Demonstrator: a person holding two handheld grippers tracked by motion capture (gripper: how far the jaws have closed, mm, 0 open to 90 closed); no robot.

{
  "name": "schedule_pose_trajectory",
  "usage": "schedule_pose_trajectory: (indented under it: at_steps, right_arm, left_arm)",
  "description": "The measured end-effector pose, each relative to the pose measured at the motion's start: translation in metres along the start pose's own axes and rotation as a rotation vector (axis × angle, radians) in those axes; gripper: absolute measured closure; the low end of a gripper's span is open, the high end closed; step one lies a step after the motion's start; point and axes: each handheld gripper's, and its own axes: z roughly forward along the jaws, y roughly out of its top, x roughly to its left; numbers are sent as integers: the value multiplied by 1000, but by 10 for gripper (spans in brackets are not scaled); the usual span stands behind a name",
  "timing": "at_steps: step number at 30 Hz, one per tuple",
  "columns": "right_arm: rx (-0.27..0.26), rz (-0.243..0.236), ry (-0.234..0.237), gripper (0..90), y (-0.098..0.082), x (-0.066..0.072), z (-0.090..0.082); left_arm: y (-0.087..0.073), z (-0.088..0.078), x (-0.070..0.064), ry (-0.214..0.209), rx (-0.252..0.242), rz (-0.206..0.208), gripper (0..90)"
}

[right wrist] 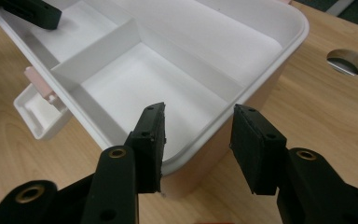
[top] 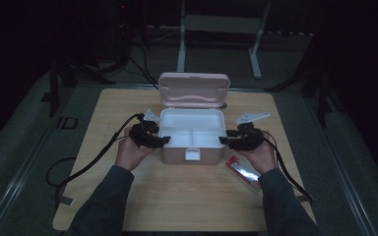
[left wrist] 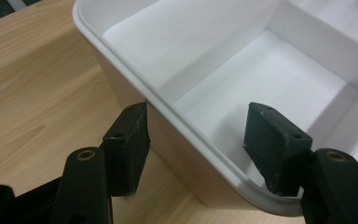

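A lunch box (top: 192, 112) with a white divided inside and a pink raised lid (top: 194, 89) stands at the middle of the wooden table. My left gripper (top: 166, 140) straddles its left wall: in the left gripper view (left wrist: 196, 135) one jaw touches the outside, the other rests on the rim inside a compartment (left wrist: 279, 70). My right gripper (top: 221, 140) straddles the right front corner; in the right gripper view (right wrist: 198, 140) one jaw is inside the box (right wrist: 168, 79), one outside, both against the wall. The compartments hold nothing.
A red and silver packet (top: 243, 171) lies on the table beside my right hand. The box's front latch (top: 192, 155) hangs open toward me. A round hole (right wrist: 346, 61) is cut in the tabletop beyond the box. A metal stand (top: 221, 29) is behind the table.
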Motion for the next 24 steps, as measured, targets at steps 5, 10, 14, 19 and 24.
schedule_pose_trajectory:
  at_steps: [5, 10, 14, 19, 24]
  right_arm:
    - [-5, 16, 26, 542, -6, 6, -5]
    - [-4, 10, 29, 544, -6, 7, -5]
    - [0, 11, 43, 540, -5, 5, -5]
    - [9, -17, 38, 535, -2, 5, -5]
    - [6, -63, -7, 528, 2, 8, -8]
  left_arm:
    - [-5, -5, -4, 6, -1, 5, 409]
    - [-5, -7, -8, 20, 11, -2, 409]
    - [-5, -7, -8, 26, 7, -3, 409]
    - [-4, -11, -7, 38, -11, -15, 389]
    - [-3, -28, -4, 54, -66, -18, 375]
